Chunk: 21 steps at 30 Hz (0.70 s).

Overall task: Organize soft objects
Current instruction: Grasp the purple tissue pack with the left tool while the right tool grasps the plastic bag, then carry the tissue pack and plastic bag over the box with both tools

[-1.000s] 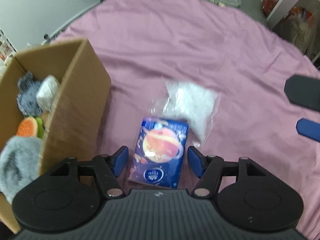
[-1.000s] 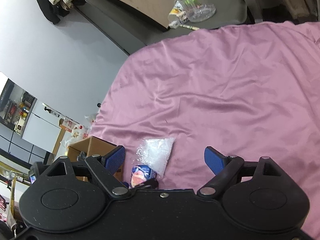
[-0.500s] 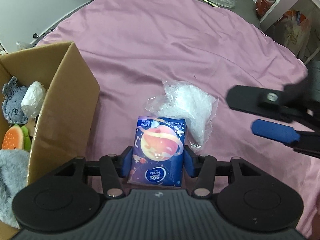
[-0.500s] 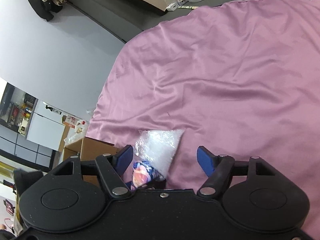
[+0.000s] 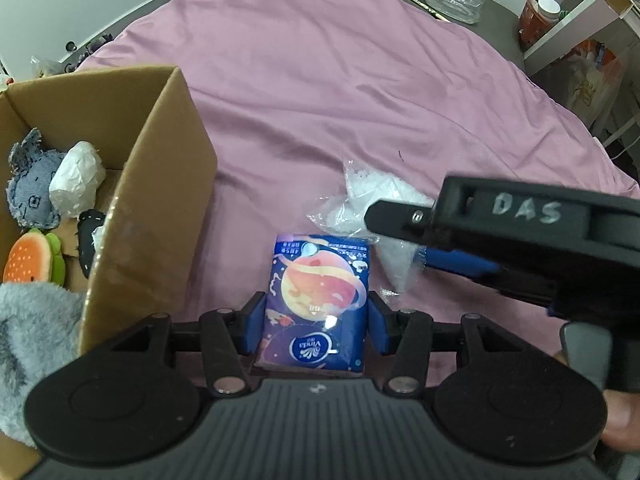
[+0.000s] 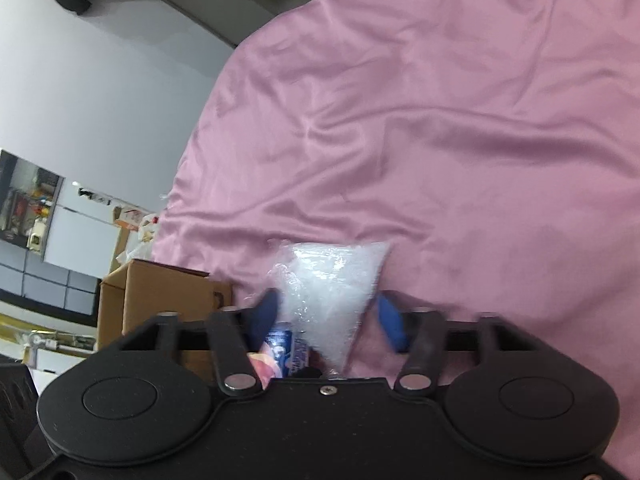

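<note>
Tissue pack (image 5: 318, 304) lies on the pink cloth (image 5: 340, 92), lower centre of the left view — left gripper (image 5: 316, 322) clamped on its sides. Clear bag of white pellets (image 6: 336, 284) sits between the closing right gripper (image 6: 330, 316) pads — contact unclear. Cardboard box (image 5: 152, 200) at left.

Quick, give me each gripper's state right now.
Left gripper: closed on the tissue pack.
Right gripper: closing around the clear bag, pads not yet pressing it.

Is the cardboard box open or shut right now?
Open: the cardboard box shows its inside from above, with soft toys visible in it.
</note>
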Motion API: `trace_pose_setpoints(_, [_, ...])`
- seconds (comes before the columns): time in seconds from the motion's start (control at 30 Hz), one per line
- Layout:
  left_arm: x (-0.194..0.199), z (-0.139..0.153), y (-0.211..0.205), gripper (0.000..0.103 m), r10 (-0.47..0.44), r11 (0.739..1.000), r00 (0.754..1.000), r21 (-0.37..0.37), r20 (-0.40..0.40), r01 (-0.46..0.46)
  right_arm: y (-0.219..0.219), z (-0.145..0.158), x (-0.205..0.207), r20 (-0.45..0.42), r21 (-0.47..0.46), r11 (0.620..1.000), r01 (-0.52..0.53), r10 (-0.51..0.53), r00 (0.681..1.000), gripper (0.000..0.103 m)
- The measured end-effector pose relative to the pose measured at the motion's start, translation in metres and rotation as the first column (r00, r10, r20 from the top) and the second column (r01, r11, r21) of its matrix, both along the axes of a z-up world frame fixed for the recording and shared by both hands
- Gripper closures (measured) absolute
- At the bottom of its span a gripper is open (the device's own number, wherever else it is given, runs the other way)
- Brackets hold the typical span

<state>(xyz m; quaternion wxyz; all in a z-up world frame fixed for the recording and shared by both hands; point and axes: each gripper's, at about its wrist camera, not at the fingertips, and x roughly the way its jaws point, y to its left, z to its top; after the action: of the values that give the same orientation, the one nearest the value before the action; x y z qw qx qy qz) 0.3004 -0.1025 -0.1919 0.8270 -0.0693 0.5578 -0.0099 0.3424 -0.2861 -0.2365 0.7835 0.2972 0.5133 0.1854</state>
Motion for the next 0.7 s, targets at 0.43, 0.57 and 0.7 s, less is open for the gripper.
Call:
trace_pose_setpoints(0.43, [-0.019,0.032,-0.002,0.053,-0.023,1.000,0.997,-0.011,0.078,0.024,-0.015,0.044,-0.026,0.121,-0.062,0.998,0.033,-0.025,0.992,0.077])
trace_pose_setpoints(0.57, [-0.026,0.044,-0.004,0.053,-0.026,1.000,0.994,-0.012,0.106,0.028,-0.021,0.056,-0.035,0.153,-0.066,0.997,0.048,-0.038,0.988,0.077])
trace_pose_setpoints(0.7, [-0.033,0.058,-0.005,0.053,-0.027,1.000,0.991,0.004,0.135,0.027,-0.025,0.070,-0.043,0.190,-0.060,0.997,0.057,-0.045,0.981,0.077])
